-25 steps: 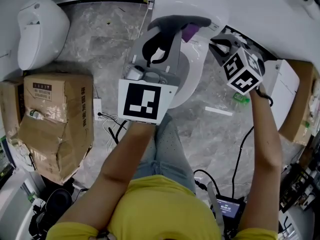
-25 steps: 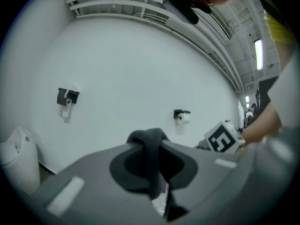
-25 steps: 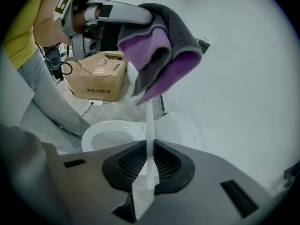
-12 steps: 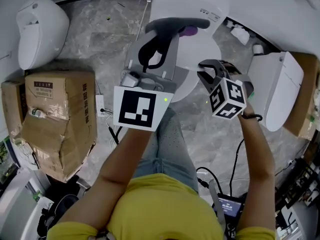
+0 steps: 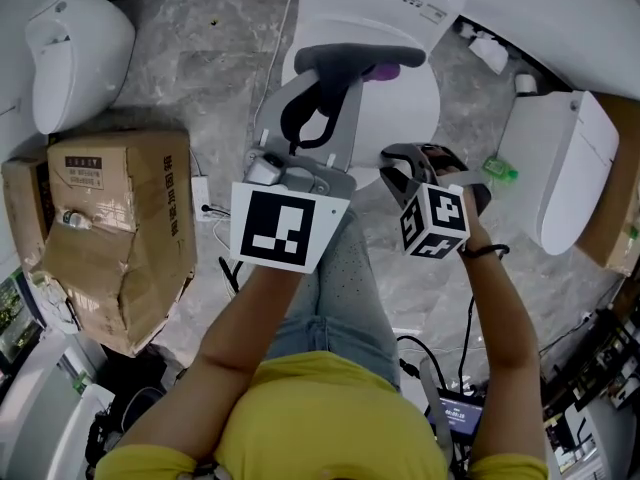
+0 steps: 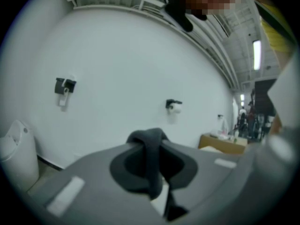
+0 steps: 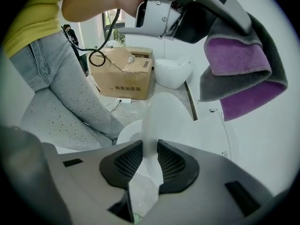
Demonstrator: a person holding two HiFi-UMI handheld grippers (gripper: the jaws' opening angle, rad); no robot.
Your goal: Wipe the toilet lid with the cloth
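The white toilet lid (image 5: 395, 118) lies down over the bowl. My left gripper (image 5: 338, 66) is over the lid's far part, shut on a grey and purple cloth (image 5: 378, 60) that droops from its tips. That cloth (image 7: 239, 60) hangs at the top right of the right gripper view, and its grey fold (image 6: 149, 149) fills the left jaws. My right gripper (image 5: 425, 160) points steeply down at the lid's near right edge. Its jaws are opening, with the lid's white rim (image 7: 149, 125) standing between the pads (image 7: 126, 161).
A battered cardboard box (image 5: 110, 238) stands on the marble floor at the left, and a white fixture (image 5: 70, 58) behind it. Another white toilet (image 5: 555, 168) is at the right, with a green item (image 5: 500, 173) beside it. Cables (image 5: 215, 238) trail near the person's legs.
My right gripper came down and toward the person, bringing the lid from upright to flat, and its jaws widened. My left gripper sank a little with the cloth.
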